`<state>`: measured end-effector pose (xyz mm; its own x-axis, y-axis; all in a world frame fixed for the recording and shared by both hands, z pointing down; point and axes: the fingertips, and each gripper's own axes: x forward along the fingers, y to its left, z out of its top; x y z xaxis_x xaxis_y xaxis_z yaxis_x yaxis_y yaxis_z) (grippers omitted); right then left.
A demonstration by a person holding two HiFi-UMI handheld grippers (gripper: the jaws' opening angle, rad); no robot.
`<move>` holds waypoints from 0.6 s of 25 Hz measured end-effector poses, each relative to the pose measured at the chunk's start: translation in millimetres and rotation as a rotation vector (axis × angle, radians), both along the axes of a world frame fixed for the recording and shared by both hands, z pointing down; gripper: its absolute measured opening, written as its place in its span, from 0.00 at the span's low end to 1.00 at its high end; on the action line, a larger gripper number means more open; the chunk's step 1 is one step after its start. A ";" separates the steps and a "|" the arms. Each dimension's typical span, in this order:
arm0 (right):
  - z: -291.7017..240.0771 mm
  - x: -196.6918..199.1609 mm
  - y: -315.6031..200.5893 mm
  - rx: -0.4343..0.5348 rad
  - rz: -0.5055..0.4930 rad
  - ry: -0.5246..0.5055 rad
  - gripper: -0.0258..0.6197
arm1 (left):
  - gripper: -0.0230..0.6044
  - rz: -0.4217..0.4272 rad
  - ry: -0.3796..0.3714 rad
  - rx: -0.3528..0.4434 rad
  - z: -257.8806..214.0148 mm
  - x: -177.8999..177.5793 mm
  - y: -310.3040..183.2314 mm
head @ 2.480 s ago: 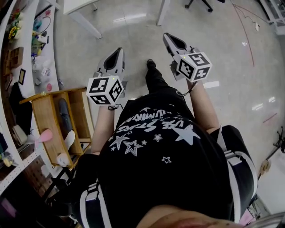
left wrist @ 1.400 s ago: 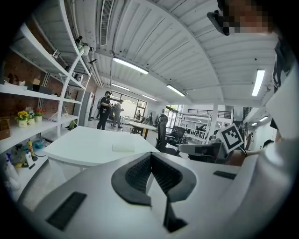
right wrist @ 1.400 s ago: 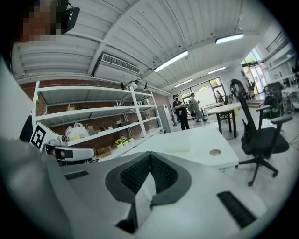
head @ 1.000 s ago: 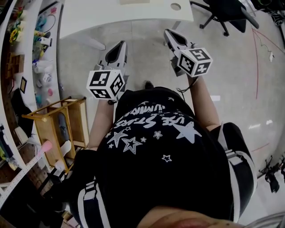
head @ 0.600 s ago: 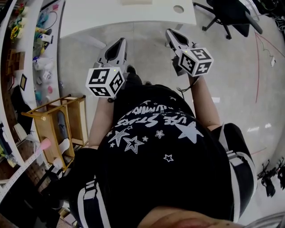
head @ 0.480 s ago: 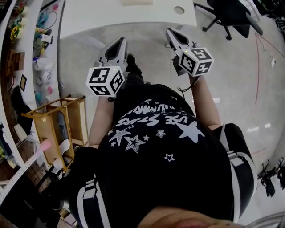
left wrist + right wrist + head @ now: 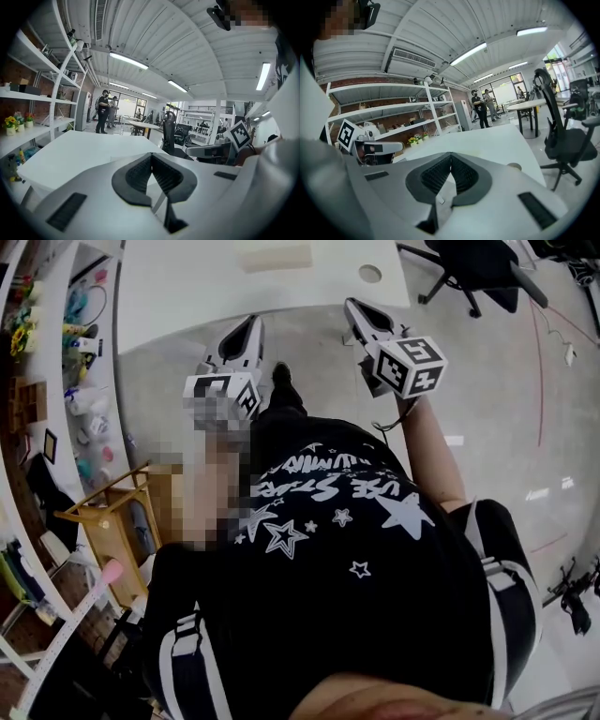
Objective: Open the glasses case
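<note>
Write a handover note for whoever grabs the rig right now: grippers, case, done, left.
Left gripper: shut, empty.
Right gripper: shut, empty.
Both point toward the white table.
Glasses case: cannot tell; a beige block on the table may be it.
Done: nothing yet.
Left: reach the table, find the case, open it.

The worktop (image 7: 187,287) lies ahead of the person. A flat box (image 7: 274,256) sits on its far part, with a round hole (image 7: 370,274) to its right. An office chair (image 7: 469,263) stands right of the worktop. Shelves (image 7: 66,362) run along the left, with a wooden rack (image 7: 108,531) on the floor (image 7: 525,427) beside them. The left gripper (image 7: 251,322) and right gripper (image 7: 352,306) point side by side at the worktop's near edge.
</note>
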<state>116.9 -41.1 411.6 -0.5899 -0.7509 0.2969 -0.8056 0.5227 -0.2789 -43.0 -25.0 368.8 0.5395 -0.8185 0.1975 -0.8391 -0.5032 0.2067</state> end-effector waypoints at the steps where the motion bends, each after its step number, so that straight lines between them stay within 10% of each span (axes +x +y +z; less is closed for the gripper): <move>1: 0.7 0.1 -5.7 -0.004 0.003 0.005 0.05 | 0.06 0.007 -0.011 0.000 1.0 0.9 -7.6; 15: 14.1 -23.7 -98.0 -0.018 0.081 0.055 0.05 | 0.06 0.088 -0.116 -0.061 48.0 -17.4 -104.2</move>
<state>93.2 -139.1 425.7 -0.5100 -0.7896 0.3413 -0.8594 0.4503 -0.2422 -60.4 -129.2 416.8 0.5796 -0.7534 0.3106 -0.8121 -0.5656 0.1435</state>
